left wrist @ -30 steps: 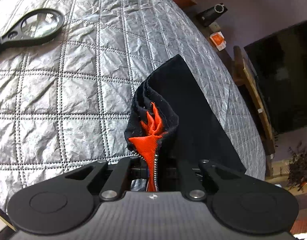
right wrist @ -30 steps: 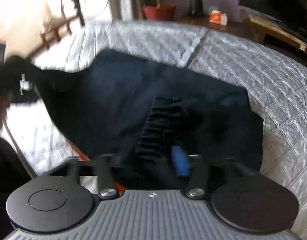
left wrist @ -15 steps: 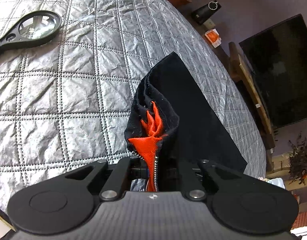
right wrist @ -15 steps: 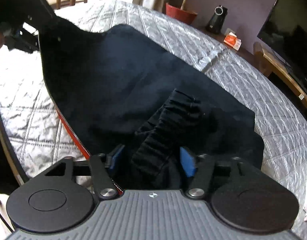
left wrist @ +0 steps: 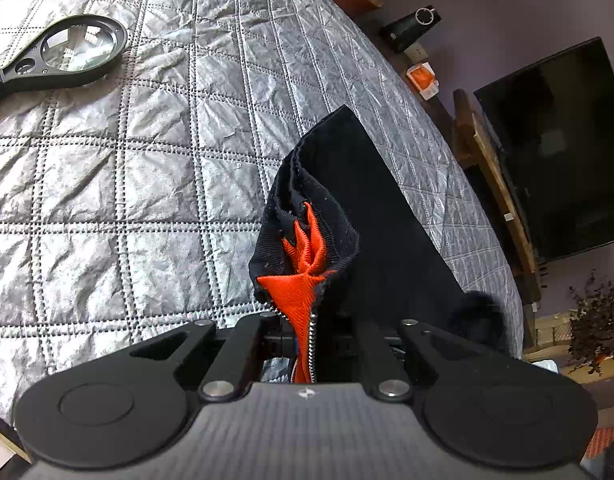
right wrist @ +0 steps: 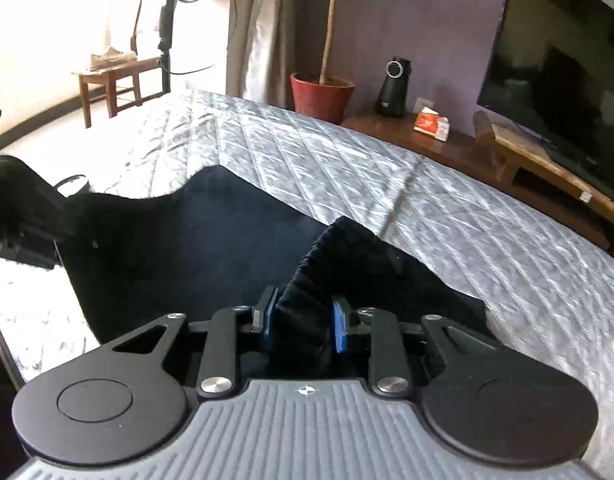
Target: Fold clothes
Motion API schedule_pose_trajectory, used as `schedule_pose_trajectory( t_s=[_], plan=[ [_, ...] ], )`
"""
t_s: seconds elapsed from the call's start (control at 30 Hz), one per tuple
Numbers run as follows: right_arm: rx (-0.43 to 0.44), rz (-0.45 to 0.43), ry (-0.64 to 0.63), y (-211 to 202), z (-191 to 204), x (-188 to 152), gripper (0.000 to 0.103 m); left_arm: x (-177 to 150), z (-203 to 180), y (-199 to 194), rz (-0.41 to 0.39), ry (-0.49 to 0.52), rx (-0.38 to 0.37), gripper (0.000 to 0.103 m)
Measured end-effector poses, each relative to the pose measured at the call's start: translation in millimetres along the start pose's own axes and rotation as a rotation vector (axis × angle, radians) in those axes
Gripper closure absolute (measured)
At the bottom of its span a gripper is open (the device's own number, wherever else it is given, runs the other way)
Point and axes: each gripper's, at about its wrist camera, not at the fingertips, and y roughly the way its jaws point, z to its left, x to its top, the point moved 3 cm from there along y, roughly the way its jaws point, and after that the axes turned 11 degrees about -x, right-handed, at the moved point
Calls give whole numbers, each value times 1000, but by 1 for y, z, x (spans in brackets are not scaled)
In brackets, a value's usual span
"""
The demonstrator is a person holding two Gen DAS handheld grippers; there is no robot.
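- Left tongs clamped on black jacket at orange zipper tape.
- Right tongs pinch bunched cuff.
- Risk: thick bunch slips out, fold skews on quilted bed.

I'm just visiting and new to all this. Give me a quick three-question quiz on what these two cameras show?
1. True or false: the left gripper is shut on the black jacket.
2. What colour is the tape along the zipper?
3. The magnifying glass lies: A) on the jacket B) on the quilt, apart from it C) in the right gripper.

Key: 1 true; 2 orange-red; 3 B.
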Motion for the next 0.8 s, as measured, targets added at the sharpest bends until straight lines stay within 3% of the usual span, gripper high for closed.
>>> schedule_pose_trajectory(
  t_s=[0.07, 0.1, 0.13, 0.27, 0.33, 0.43, 0.53, 0.63, 0.8],
  plan=[
    [15, 109, -5, 27, 9, -11, 60, 0, -1, 0, 1, 7, 3, 98],
    [27, 155, 4, 37, 11, -19, 50, -1, -1, 0, 2, 11, 5, 98],
    [34, 158, 22, 39, 12, -24, 47, -1, -1, 0, 2, 15, 4, 98],
    [34, -1, 72, -7, -1, -15, 51, 0, -3, -1, -5, 24, 9, 98],
    [13, -40, 133, -21, -15, -13, 50, 0, -5, -2, -11, 27, 14, 98],
    [-32, 106, 115, 11, -20, -28, 58, 1, -6, -3, -19, 31, 22, 98],
    [8, 202, 160, 30, -25, -39, 60, 0, -11, -7, -33, 51, 32, 98],
    [52, 165, 284, 15, -45, -34, 61, -2, -25, -13, -58, 115, 49, 98],
    [53, 108, 463, -30, -92, -41, 54, -13, -86, -20, -105, 350, 68, 98]
  ],
)
